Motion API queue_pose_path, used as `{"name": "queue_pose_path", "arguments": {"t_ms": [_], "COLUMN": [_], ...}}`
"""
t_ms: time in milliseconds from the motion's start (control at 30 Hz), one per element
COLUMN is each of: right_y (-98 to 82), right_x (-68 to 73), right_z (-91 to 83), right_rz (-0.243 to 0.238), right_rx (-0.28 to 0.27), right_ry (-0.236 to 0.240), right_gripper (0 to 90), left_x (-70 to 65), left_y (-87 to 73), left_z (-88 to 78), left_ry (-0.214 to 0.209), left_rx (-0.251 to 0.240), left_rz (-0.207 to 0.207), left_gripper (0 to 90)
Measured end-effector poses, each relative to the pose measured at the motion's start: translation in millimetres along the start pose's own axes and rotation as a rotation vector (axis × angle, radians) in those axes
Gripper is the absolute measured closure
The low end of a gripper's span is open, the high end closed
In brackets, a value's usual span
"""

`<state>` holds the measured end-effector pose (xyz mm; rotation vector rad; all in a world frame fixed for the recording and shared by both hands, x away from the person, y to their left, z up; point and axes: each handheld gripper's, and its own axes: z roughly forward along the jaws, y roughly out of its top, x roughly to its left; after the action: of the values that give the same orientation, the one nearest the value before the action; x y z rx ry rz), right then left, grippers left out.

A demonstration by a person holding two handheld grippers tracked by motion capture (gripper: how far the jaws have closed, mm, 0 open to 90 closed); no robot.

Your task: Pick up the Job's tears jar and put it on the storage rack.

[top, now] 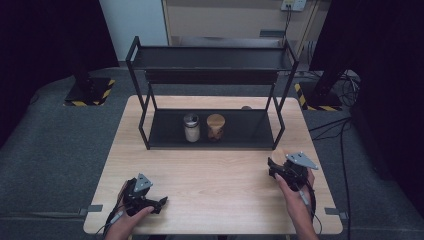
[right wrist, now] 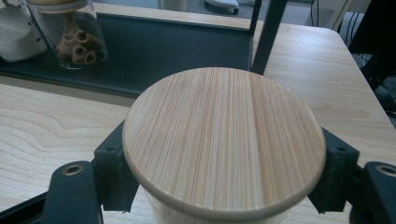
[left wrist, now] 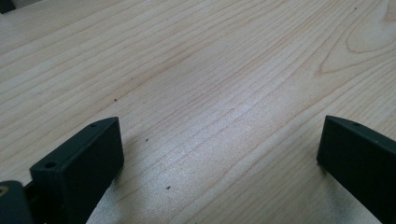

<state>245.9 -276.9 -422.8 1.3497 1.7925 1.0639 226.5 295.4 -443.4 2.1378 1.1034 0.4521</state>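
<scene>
A bamboo-lidded jar (right wrist: 224, 144), upright and pinched between the right gripper (top: 281, 167) jaws, sits right of the shelf rack (top: 150, 127), whose lower tier lies ahead-left.

Grey carpet floor (top: 55, 145), dark curtains (top: 45, 35)

- Pale wood table (left wrist: 210, 70), smooth, faint sheen, visible grain.
- Striped bamboo-like wooden lid (right wrist: 224, 135), matt, at frame centre.
- Matt black plastic-looking fingers (left wrist: 79, 163).
- Clear glossy glass jar (right wrist: 77, 35), upper left.
- Matt black metal shelf (right wrist: 177, 51).

Left tongs (top: 161, 202) rest spread wide; right tongs (top: 274, 163) are clamped, forearm extended.
</scene>
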Motion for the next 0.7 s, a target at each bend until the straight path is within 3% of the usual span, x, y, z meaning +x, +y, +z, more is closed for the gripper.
{"name": "queue_pose_path", "arguments": {"t_ms": [700], "right_y": [14.8], "right_x": [14.5], "right_z": [5.6], "right_rz": [-0.033], "right_rx": [0.008], "right_ry": [0.050], "right_gripper": [26.1], "left_x": [-0.1], "left_y": [-0.1], "left_z": [0.0], "left_ry": [0.000], "left_rx": [-0.001], "left_rz": [0.000], "left_gripper": [0.0]}}
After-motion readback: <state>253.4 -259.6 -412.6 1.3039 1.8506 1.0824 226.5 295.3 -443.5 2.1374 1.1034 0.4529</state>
